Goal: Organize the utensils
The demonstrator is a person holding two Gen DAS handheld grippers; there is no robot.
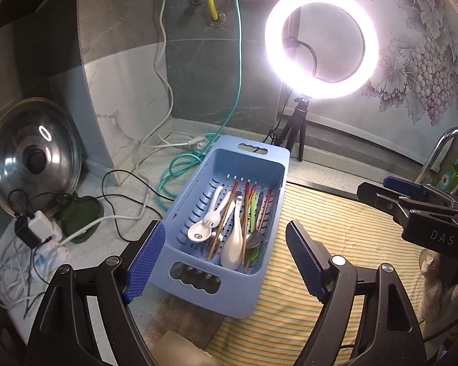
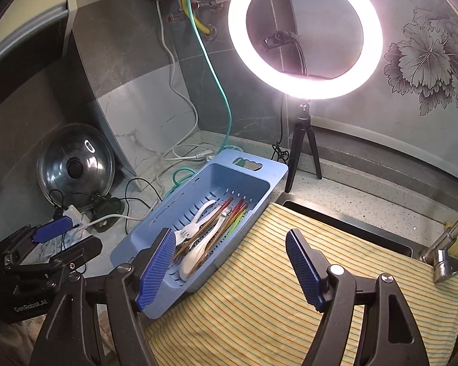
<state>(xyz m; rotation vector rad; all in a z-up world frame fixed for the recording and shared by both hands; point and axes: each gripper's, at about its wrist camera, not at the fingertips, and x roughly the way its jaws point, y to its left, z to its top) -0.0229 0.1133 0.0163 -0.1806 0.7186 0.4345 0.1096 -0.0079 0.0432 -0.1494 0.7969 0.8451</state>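
Ring light [image 1: 320, 41], cables [image 1: 155, 164] behind basket [image 1: 278, 164]

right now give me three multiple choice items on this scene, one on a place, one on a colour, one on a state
1. Where do the utensils lie?
A. inside the basket
B. on the striped cloth
C. under the pot lid

2. What colour is the basket?
A. red
B. light blue
C. black

3. How does the left tool stand?
A. shut on a spoon
B. shut on chopsticks
C. open, holding nothing

Answers:
1 A: the spoons, fork and chopsticks all rest within the slotted basket, none on the striped cloth beside it.
2 B: its walls and handle ends are light blue in both views.
3 C: the left tool has its blue pads wide apart and nothing pressed between them; the right tool is open too.
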